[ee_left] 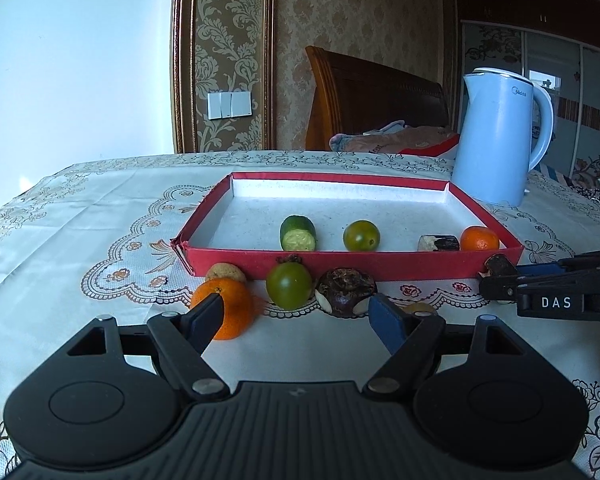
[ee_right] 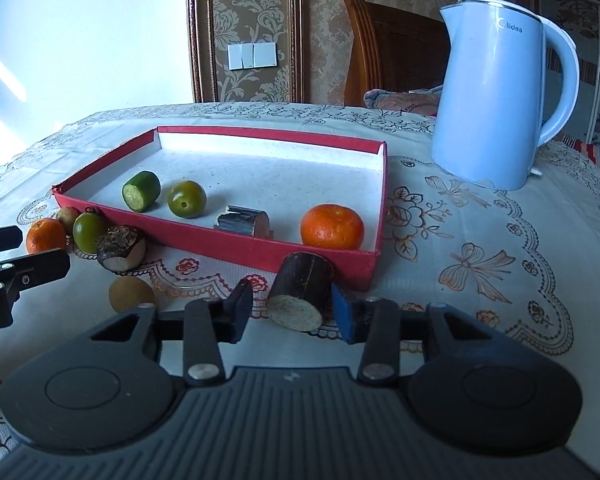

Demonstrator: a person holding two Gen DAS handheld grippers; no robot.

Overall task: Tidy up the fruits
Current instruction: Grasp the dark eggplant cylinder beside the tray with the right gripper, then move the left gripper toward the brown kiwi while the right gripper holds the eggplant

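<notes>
Fruits sit on a table with a lacy white cloth (ee_right: 480, 216). Some are in a red tray (ee_right: 228, 246) and some are lined up just in front of it. Inside the tray I see a cut cucumber piece (ee_right: 141, 191), a green tomato (ee_right: 187, 199), a dark stubby chunk (ee_right: 245, 221) and a small orange (ee_right: 332, 227). Outside, by the tray's near wall, are another orange (ee_left: 224, 308), a second green tomato (ee_left: 289, 285), a brown knobbly bulb (ee_left: 345, 291), a small tan fruit (ee_left: 225, 272) and a round yellow-brown one (ee_right: 130, 294).

The left gripper (ee_left: 300, 320) has its two fingers wide apart, with nothing between them. The right gripper (ee_right: 294, 312) has a dark cut stick piece (ee_right: 300, 292) between its fingers, but a gap shows on the left side, so I cannot tell if it is squeezing. A pale blue kettle (ee_right: 496, 96) stands behind the tray.
</notes>
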